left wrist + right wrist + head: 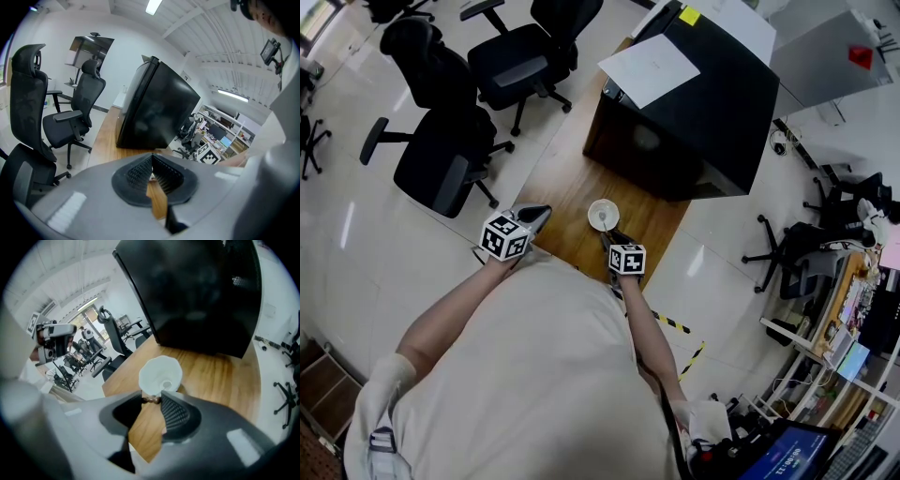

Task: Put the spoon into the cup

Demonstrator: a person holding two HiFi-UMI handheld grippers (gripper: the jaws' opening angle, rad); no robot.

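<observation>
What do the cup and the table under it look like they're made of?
Cup: plain white with a dull finish and a thin, slightly wavy rim. It is probably paper or thin plastic, but I can't tell which.
Table: warm brown with lengthwise grain and a light sheen. It is wood or a wood-look laminate.

An office: swivel chairs [441,159], cluttered desks [848,305], computer screens [855,361], glossy floor [356,234]
</observation>
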